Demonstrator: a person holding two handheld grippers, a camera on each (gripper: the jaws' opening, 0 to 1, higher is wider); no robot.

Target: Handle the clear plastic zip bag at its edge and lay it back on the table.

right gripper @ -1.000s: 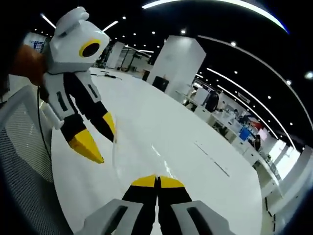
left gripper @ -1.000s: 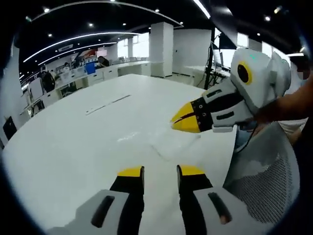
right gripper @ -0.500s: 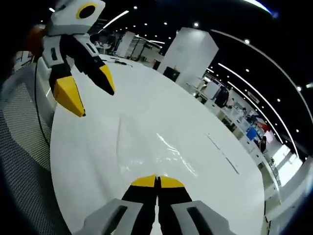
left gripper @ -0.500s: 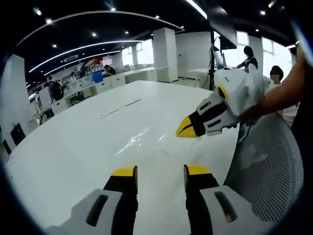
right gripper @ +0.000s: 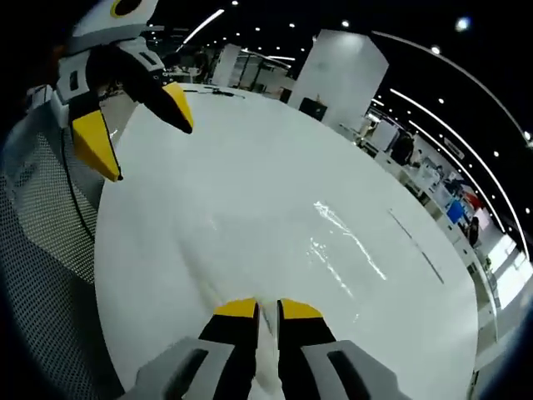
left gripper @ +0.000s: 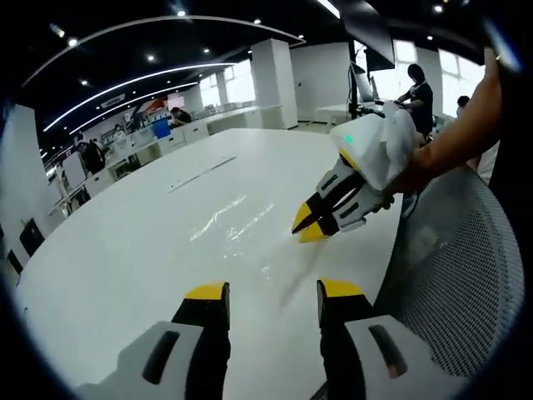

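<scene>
Right now the clear plastic zip bag (right gripper: 346, 250) lies flat on the white table (right gripper: 208, 167), running lengthwise away from the right gripper (right gripper: 267, 310), whose yellow-tipped jaws stand a narrow slit apart at the bag's near edge; whether they touch the film I cannot tell. Seen from the left gripper view, the left gripper (left gripper: 271, 292) hangs wide open with nothing between its jaws, and the bag (left gripper: 237, 221) lies ahead of it, with the right gripper (left gripper: 306, 228) at the bag's right end. So the right is the nearer one. The film is thin, glossy and limp, marked mostly by streaks of glare. Beyond the smooth tabletop a grey mesh chair back (left gripper: 454, 275) shows, then desks and a white column (right gripper: 337, 75)
</scene>
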